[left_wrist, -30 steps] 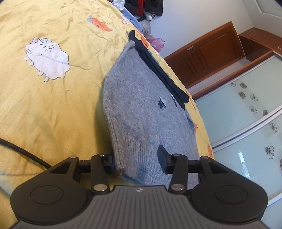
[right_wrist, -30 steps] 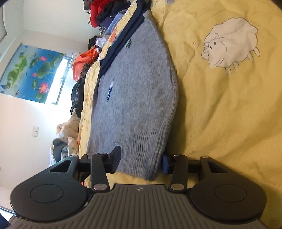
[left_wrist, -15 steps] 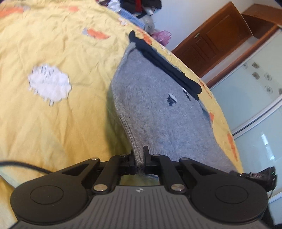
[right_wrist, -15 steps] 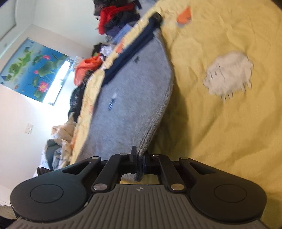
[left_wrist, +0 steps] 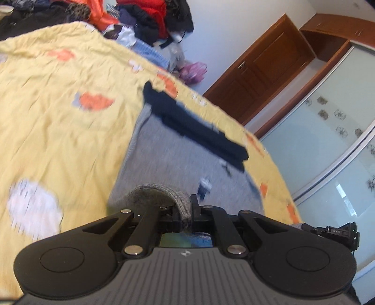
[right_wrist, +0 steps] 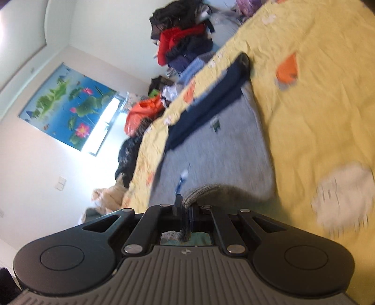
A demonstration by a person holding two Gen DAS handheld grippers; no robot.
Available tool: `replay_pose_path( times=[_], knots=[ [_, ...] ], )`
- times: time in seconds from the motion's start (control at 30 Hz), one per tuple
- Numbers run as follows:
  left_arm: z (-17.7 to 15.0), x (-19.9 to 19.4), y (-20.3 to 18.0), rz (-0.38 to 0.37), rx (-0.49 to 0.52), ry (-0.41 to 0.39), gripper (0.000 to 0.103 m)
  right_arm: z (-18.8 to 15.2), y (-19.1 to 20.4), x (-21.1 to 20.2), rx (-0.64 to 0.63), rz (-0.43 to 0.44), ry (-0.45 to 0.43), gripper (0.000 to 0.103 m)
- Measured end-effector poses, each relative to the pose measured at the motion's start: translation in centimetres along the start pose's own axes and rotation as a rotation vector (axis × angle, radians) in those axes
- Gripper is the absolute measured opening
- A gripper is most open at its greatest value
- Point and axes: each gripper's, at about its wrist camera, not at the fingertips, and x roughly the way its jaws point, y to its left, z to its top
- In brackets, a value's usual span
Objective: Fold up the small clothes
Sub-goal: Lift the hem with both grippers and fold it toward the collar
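A small grey knitted sweater [left_wrist: 178, 154] with a dark navy band [left_wrist: 199, 131] at its far end lies on a yellow bedspread [left_wrist: 58, 122]. My left gripper [left_wrist: 186, 212] is shut on the sweater's near ribbed hem, and the pinched hem curls up over the fingers. In the right wrist view the same sweater [right_wrist: 222, 145] stretches away from my right gripper [right_wrist: 185, 211], which is shut on the hem's other corner. Both corners are lifted off the bed. The picture is blurred by motion.
The bedspread [right_wrist: 316, 105] carries white sheep and orange patches. A heap of clothes [left_wrist: 150, 16] lies beyond the bed's far edge. A wooden door [left_wrist: 269, 65] and glass wardrobe panels [left_wrist: 328, 145] stand at the right. The right gripper's tip [left_wrist: 337, 232] shows at the left view's right edge.
Both grippers closed on the sweater's near hem, one on each corner, and rose with it. The hem now curls up off the bed and more of the room shows.
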Motion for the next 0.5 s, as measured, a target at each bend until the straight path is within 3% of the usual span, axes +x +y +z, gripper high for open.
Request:
replay_pose_path(
  times=[0.2, 0.5],
  knots=[
    [6.6, 5.6, -0.6, 0.001, 0.021, -0.055, 0.005, 7.0, -0.3, 4.1, -0.011, 0.053, -0.074, 0.014],
    [18.4, 16.3, -1.6, -0.003, 0.08, -0.115, 0.005, 19.5, -3.7, 12.8, 0.047, 0.09, -0.16, 0.014]
  ],
)
